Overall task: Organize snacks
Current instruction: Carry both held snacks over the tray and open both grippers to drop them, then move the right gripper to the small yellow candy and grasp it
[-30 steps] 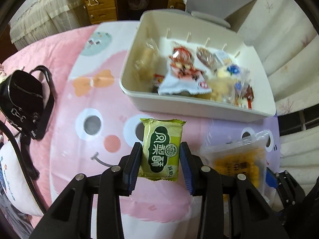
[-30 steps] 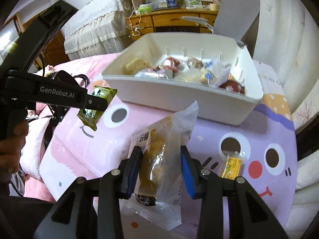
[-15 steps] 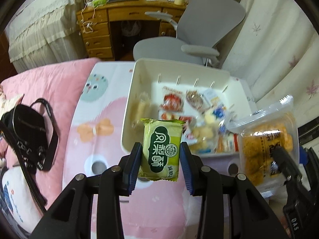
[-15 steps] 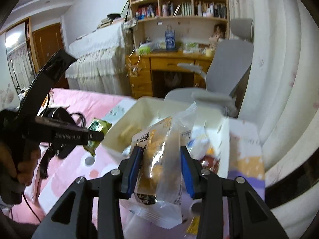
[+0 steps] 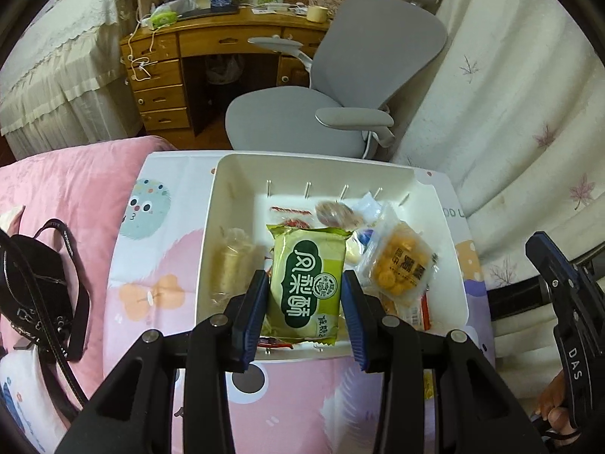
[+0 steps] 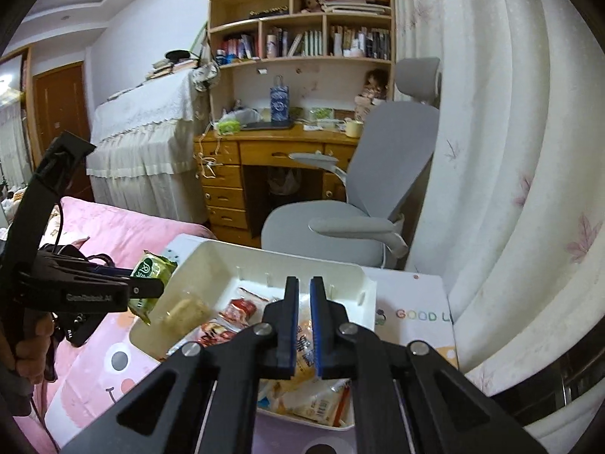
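Left tool (image 5: 304, 302) is clamping a green foil snack packet with white lettering (image 5: 307, 283), holding it upright over the near half of the white rectangular plastic bin (image 5: 452, 261). Right tool (image 6: 303, 327) is hovering over the bin's right side with its blue-padded fingers nearly together and nothing between them. In the left wrist view, a clear-wrapped pack of orange-yellow pastries (image 5: 397, 265) is lying in the bin at about 3 o'clock from the green packet, among other small wrapped snacks toward 12 o'clock. A clear-wrapped pale cake (image 5: 227, 265) is sitting along the bin's left wall at 9 o'clock. The bin is resting on a pink and white cartoon-print bedspread (image 5: 151, 295); a black strap bag (image 5: 34, 291) is lying well apart at far 9 o'clock.

Step in hand, as I judge it: dropping the green packet into the bin. Next move is probably calling for lowering a little, then spreading the left fingers so it lands in the free gap between cake and pastry pack, without the packet catching the near rim.
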`<state>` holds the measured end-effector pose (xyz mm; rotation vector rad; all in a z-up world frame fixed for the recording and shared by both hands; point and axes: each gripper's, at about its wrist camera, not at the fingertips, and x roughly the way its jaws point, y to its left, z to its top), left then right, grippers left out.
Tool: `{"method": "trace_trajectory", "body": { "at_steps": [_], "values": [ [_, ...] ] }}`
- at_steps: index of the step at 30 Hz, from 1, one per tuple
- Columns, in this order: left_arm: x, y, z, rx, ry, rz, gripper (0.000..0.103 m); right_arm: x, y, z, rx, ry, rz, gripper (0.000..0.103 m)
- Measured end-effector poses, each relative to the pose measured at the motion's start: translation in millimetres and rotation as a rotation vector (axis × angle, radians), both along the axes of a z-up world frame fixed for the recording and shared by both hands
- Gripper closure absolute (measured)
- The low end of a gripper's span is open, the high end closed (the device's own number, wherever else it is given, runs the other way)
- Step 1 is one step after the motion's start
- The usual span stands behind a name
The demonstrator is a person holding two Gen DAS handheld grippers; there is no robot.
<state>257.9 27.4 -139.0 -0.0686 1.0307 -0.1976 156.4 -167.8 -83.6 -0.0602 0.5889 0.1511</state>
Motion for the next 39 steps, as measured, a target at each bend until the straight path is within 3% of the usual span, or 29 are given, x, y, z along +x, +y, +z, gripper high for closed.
{"method": "trace_trajectory", "body": {
  "at_steps": [4,15,20,25,30,35,39],
  "values": [
    [-1,5,0,-0.014,0.005,-0.004,0.063,-2,-4,-6,0.0,0.045,-0.039,0.097],
    [-35,25,-7,-0.056,0.083,-0.14,0.033,-41,-4,-19,0.075,0.17,-0.194,0.097],
    [-59,42,-11,-0.042,0.1,-0.216,0.025,-70,1,-23,0.111,0.188,-0.295,0.097],
    [-79,56,-16,-0.042,0.105,-0.249,0.024,-93,2,-37,0.169,0.253,-0.379,0.097],
    [-91,59,-26,-0.008,0.119,-0.261,0.024,-110,-3,-55,0.27,0.349,-0.44,0.084],
    [-104,55,-34,0.0,0.136,-0.268,0.024,-118,-12,-74,0.332,0.428,-0.491,0.06],
    [-111,44,-42,0.015,0.159,-0.266,0.024,-116,-28,-96,0.41,0.517,-0.529,0.059]
  ]
}}
